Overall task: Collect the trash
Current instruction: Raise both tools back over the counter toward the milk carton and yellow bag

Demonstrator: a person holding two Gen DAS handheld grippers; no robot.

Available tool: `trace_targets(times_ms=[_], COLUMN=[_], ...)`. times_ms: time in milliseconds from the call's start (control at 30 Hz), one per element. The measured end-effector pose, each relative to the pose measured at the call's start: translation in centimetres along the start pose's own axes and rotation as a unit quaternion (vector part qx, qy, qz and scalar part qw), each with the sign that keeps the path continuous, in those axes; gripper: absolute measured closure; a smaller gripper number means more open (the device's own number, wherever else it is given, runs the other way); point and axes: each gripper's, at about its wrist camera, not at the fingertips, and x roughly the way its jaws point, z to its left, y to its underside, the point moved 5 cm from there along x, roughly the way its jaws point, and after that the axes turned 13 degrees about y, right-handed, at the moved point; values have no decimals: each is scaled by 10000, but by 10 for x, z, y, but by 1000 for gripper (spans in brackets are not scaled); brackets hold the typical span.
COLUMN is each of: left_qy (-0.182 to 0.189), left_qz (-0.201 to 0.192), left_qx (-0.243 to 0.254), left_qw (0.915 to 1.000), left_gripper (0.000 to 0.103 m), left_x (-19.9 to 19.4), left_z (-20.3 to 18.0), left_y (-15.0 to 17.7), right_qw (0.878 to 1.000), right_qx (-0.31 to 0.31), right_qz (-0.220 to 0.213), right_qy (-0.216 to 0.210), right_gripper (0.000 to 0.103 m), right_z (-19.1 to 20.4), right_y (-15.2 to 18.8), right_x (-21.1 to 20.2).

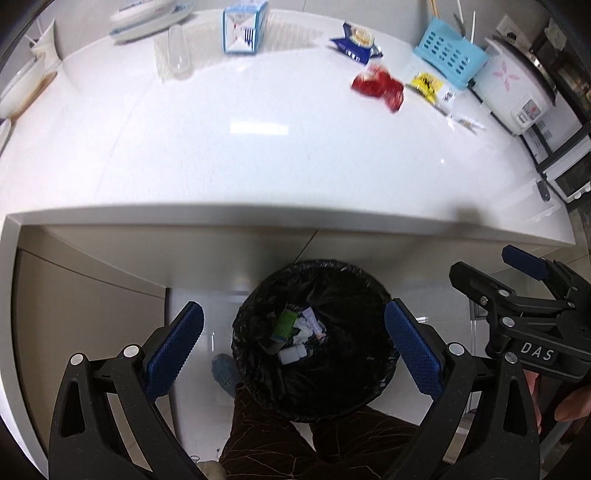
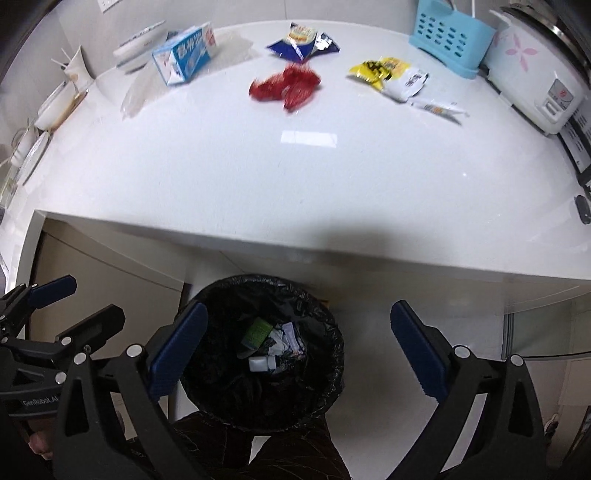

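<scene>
A black-lined trash bin (image 1: 258, 354) (image 2: 325, 354) stands on the floor below the white counter's front edge, with several pieces of trash inside. My left gripper (image 1: 293, 350) is open and empty above the bin. My right gripper (image 2: 299, 347) is open and empty above it too; it also shows in the left wrist view (image 1: 495, 269). On the counter lie a red wrapper (image 1: 378, 86) (image 2: 286, 86), a blue snack bag (image 1: 356, 42) (image 2: 303, 42), a yellow and white packet (image 1: 434, 88) (image 2: 391, 75) and a small clear sachet (image 1: 465, 123) (image 2: 439, 109).
A blue basket (image 1: 448, 55) (image 2: 448, 35) and a rice cooker (image 1: 517, 88) (image 2: 535, 74) stand at the back right. A tissue box (image 1: 243, 27) (image 2: 184, 55), a glass (image 1: 179, 51), bowls and plates sit at the back left. My legs are below the bin.
</scene>
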Motion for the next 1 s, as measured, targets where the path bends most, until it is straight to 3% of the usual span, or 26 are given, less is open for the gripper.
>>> trace_targets(times_ms=[433,1000], left_qy=[7,67], left_qz=[-375,-865], left_qx=[99,221], left_qw=[9992,9960], left_gripper=[7,6], left_x=[-34,-64], left_z=[-19,-34], left_y=[-42,-100], right_qw=[9972,9937], right_qx=[352,577], right_qz=[-653,-957], right_qy=[-11,40], right_gripper=[8,8], right_z=[-29,-53], right_y=[-42,-89], right_x=[-50,-71])
